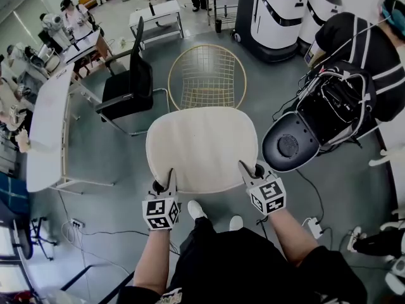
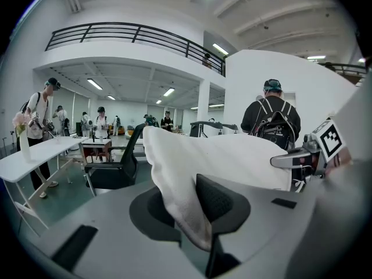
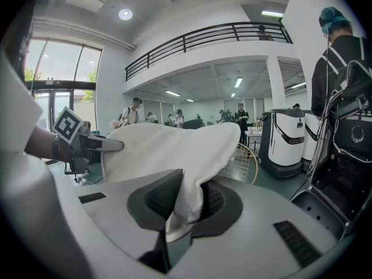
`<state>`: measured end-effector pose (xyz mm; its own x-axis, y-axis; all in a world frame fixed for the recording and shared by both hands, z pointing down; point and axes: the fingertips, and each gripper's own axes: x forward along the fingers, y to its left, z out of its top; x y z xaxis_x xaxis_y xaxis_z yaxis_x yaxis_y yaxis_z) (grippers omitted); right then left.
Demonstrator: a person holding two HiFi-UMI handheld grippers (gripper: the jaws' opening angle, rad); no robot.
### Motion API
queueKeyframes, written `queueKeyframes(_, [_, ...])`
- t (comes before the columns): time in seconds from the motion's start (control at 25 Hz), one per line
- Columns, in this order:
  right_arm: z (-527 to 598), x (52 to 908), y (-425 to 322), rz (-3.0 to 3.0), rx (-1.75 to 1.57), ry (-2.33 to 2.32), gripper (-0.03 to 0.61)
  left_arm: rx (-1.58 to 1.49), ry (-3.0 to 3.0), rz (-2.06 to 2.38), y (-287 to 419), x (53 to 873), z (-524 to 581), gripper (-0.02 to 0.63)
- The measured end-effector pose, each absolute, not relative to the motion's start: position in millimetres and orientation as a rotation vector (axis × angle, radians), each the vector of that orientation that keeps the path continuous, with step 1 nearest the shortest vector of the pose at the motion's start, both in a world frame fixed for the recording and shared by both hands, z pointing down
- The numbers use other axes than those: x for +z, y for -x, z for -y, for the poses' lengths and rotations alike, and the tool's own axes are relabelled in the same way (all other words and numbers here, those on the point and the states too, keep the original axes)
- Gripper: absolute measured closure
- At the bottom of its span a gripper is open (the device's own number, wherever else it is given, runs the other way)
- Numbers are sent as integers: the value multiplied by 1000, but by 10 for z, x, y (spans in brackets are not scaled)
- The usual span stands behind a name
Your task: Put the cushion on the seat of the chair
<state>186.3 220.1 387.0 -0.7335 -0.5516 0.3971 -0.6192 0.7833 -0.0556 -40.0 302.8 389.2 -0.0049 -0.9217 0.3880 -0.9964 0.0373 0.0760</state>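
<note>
A round cream cushion [image 1: 202, 147] hangs flat in the air in front of me, held by its near edge. My left gripper [image 1: 168, 181] is shut on the cushion's near left rim [image 2: 180, 202]. My right gripper [image 1: 248, 171] is shut on the near right rim [image 3: 186, 205]. Just beyond the cushion stands the gold wire chair [image 1: 207, 76], its mesh seat bare; the chair [image 3: 251, 158] shows past the cushion's right edge in the right gripper view. The cushion's far edge overlaps the chair's front rim in the head view.
A black office chair [image 1: 130, 84] stands left of the wire chair beside a long white table [image 1: 47, 132]. A person with a black backpack [image 1: 338, 103] stands at the right, near a dark round machine [image 1: 290, 145]. White robot units [image 1: 278, 14] stand behind. Cables lie on the floor [image 1: 316, 223].
</note>
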Motion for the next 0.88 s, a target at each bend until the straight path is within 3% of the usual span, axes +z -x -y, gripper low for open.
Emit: queueKeyframes(0.88, [-1717,3882,-438,2580,256,-1007,522,304,-2056,1912,1882,3859,-2380,518])
